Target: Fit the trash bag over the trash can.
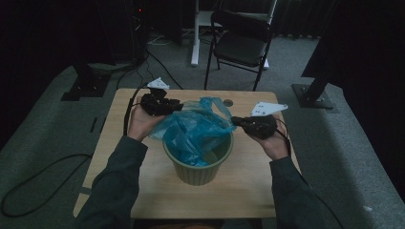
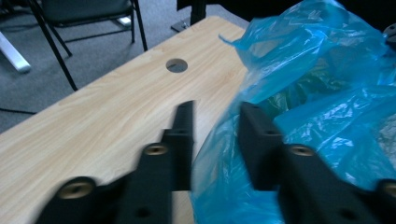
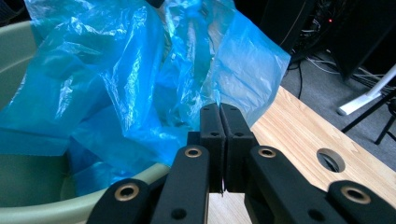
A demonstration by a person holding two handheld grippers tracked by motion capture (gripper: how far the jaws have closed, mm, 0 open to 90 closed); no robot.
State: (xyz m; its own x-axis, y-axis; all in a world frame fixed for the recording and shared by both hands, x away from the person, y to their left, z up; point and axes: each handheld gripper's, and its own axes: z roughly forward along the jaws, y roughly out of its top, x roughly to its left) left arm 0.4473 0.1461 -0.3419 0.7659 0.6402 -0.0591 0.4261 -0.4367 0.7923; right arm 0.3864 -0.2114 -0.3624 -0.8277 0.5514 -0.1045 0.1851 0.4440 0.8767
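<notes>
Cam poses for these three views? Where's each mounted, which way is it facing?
High view: above the person's side, facing forward and down on table; forearms, both hands show.
Left gripper view: on left gripper, over blue bag; jaws apart.
Right gripper view: on right gripper, facing bag, green bin; jaws together.
All share the bag.

Dim high view — blurred foreground tongs

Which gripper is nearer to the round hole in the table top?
Right. The right gripper sits just in front of the round hole, near the green bin's rim. The left gripper is across the blue bag, farther off.
</notes>
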